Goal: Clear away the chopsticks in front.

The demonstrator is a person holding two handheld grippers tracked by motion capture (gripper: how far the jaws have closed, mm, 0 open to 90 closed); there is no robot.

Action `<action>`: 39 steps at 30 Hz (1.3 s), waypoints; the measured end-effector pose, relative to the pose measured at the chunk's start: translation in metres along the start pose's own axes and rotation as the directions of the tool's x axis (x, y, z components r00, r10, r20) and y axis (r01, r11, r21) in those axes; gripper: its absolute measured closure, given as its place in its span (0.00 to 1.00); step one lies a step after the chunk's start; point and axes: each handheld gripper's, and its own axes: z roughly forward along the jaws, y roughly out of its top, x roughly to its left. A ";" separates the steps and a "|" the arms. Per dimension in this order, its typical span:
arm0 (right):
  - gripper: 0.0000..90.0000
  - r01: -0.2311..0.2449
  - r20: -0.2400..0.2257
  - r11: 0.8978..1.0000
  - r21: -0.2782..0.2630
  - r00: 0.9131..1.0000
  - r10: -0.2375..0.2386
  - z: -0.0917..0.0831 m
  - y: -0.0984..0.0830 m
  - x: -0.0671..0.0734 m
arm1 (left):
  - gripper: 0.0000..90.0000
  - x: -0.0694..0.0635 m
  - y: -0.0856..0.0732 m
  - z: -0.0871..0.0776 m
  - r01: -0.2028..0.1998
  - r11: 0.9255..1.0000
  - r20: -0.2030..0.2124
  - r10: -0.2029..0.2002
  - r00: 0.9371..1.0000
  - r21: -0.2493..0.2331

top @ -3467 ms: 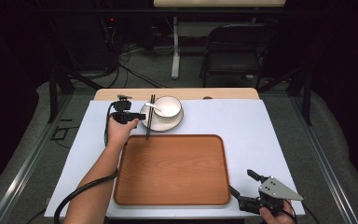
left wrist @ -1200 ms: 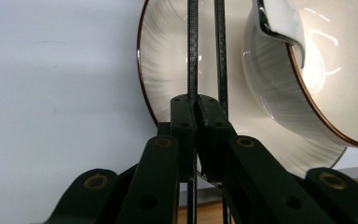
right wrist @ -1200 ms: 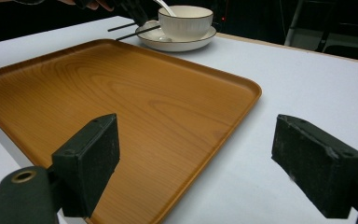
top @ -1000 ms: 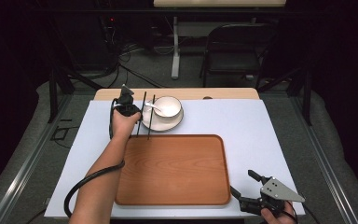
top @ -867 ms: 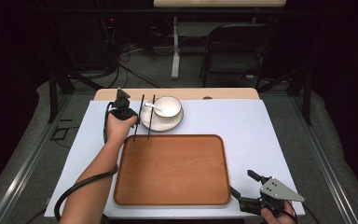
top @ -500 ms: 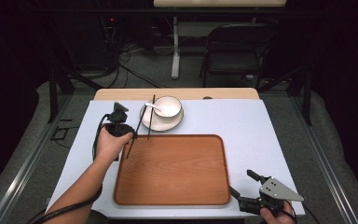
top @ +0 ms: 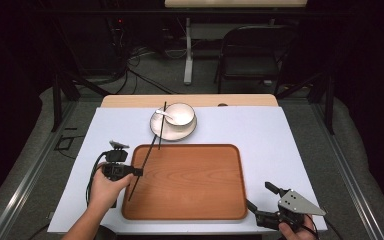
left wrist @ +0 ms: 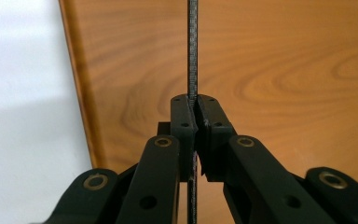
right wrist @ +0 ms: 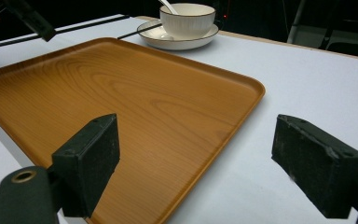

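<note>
My left gripper [top: 138,171] is shut on a thin black chopstick [top: 142,165], which slants across the left rim of the wooden tray [top: 190,200]. In the left gripper view the chopstick [left wrist: 192,46] runs straight up from the closed pads, just above the tray [left wrist: 284,70]. A second black chopstick [top: 162,125] rests across the white plate [top: 172,132] that carries a white bowl [top: 181,114] with a spoon [top: 162,113]. My right gripper [top: 261,197] sits open at the tray's near right corner, its pads [right wrist: 91,154] wide apart with nothing between them.
The white table cover [top: 280,145] surrounds the tray. The bowl [right wrist: 186,18] and plate [right wrist: 177,43] stand just beyond the tray's far rim [right wrist: 256,88]. A black chair [top: 252,55] and cables lie on the floor behind the table.
My left hand has carried the chopstick from beside the bowl toward the near left, to the tray's left rim. The other chopstick stayed on the plate. The right gripper has not moved.
</note>
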 end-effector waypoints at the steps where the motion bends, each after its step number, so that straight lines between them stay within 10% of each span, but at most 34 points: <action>1: 0.16 0.000 0.001 1.000 0.001 1.000 0.000 0.000 0.000 0.000 | 0.96 -0.001 -0.009 0.000 -0.009 1.000 0.013 0.009 1.000 -0.006; 14: 0.16 -0.006 0.004 1.000 0.004 1.000 0.006 0.000 0.000 -0.001 | 0.96 -0.017 -0.021 0.029 -0.062 0.997 -0.018 0.063 0.998 0.038; 39: 0.16 -0.005 0.003 1.000 -0.001 1.000 0.005 -0.001 0.000 0.000 | 0.94 -0.014 -0.019 0.042 -0.023 0.998 -0.057 0.026 0.998 0.064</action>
